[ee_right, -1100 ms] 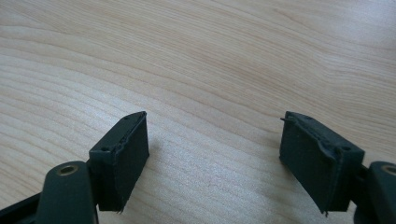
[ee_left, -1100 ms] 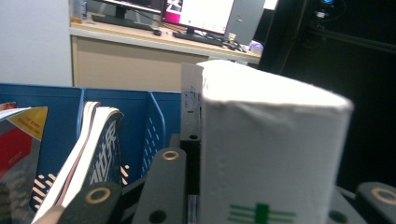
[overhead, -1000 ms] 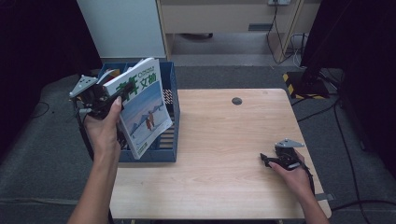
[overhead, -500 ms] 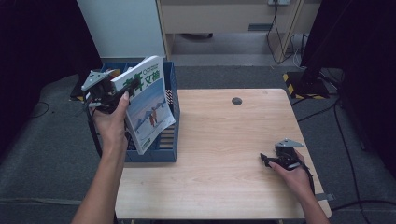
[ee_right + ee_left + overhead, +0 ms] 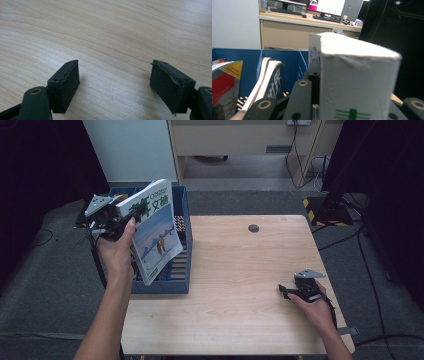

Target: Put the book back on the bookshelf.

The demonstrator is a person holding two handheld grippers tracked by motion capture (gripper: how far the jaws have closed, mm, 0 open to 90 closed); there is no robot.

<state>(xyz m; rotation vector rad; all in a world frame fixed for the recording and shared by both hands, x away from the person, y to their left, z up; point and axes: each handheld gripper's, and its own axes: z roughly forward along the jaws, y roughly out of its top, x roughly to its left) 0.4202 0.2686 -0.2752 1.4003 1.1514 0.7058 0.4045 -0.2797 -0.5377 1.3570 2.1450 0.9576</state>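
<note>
— Since a second ago, what has shifted?

— Over the blue crate the book has swung a little to the right and stands straighter; my right gripper has kept its place on the table.

— How do your jaws stand?

— My left gripper is clamped on the book near its top corner; in the left gripper view the white page block sits pressed between my black jaws. My right jaws stand wide apart with only bare wood between them, their tips low over the tabletop.

— Which way does the book point?

— Its long axis runs close to upright, tipped slightly, with the top edge away from me and the lower corner down over the crate's front compartment. The cover faces right, toward the table.

— Any writing on it?

— Large dark characters across the top of the cover, one pair reading like "文摘", above a pale snowy picture with a small figure in red. A green mark is printed on the page edge. The rest is too small to read.

— And around it?

— Other books stand in the crate behind, one with a red and yellow cover. A small dark disc lies on the far part of the table, well apart from my right gripper.
</note>
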